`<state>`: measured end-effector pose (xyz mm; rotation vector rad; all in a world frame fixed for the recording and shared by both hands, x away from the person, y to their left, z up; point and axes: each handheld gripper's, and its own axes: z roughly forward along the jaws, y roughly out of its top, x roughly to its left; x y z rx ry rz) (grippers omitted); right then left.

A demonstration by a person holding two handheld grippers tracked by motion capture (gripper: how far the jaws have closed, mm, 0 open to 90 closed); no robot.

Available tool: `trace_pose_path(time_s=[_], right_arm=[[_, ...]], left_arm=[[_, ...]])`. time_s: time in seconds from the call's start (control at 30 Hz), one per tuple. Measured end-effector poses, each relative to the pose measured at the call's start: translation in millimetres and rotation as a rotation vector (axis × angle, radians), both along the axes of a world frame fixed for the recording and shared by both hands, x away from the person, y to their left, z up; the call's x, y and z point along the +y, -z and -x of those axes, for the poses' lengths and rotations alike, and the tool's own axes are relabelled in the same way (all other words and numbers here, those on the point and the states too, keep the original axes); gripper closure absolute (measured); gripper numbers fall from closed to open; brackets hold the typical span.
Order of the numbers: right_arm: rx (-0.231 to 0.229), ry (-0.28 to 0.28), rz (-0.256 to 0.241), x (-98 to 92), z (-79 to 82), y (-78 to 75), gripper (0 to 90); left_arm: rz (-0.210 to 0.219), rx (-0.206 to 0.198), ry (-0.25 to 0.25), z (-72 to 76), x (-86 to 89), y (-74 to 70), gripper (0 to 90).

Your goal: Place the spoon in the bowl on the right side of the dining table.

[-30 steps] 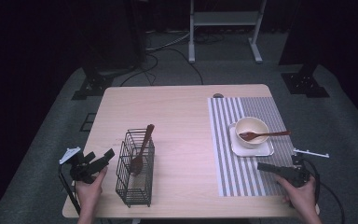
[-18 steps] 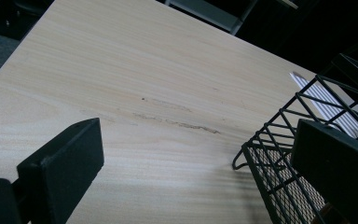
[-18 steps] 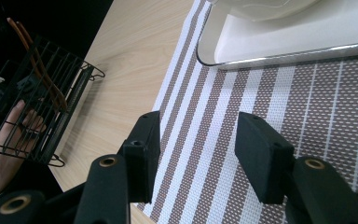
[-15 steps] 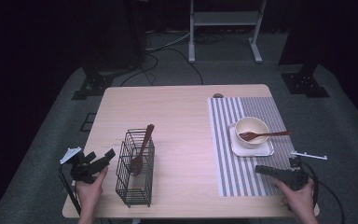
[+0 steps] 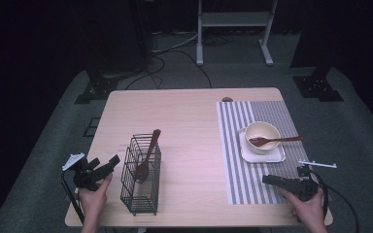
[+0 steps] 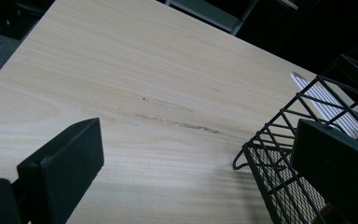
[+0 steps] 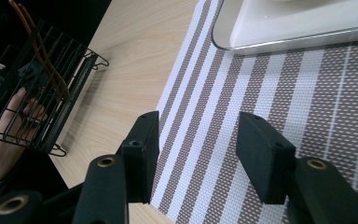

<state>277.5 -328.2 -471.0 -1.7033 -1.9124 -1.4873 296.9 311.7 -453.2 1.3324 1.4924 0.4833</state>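
Two wooden spoons here. From the high view, one dark brown wooden spoon (image 5: 146,155) stands upright in the black wire caddy (image 5: 141,182) just right of the left gripper (image 5: 108,163), probably parked there as storage. The other spoon (image 5: 274,141) rests across the single cream bowl (image 5: 262,136) on its white square plate (image 5: 262,154), just ahead of the right gripper (image 5: 268,179), laid out like a place setting on the one striped placemat (image 5: 250,121).

Left gripper view: jaws spread wide, nothing between, caddy corner (image 6: 279,158) beside the right-hand jaw.

Right gripper view: jaws parted and empty over the placemat (image 7: 279,102), plate edge (image 7: 289,32) just ahead. My guess is it's lining up for that spoon.
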Motion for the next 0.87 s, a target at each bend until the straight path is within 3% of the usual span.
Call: trace_pose_path(time_s=[0.87], right_arm=[[-0.022,-0.059,0.017,24.2,10.4,3.6,45.6]], left_arm=[[0.001,-0.007,-0.006,0.0,1.3,-1.5,1.7]])
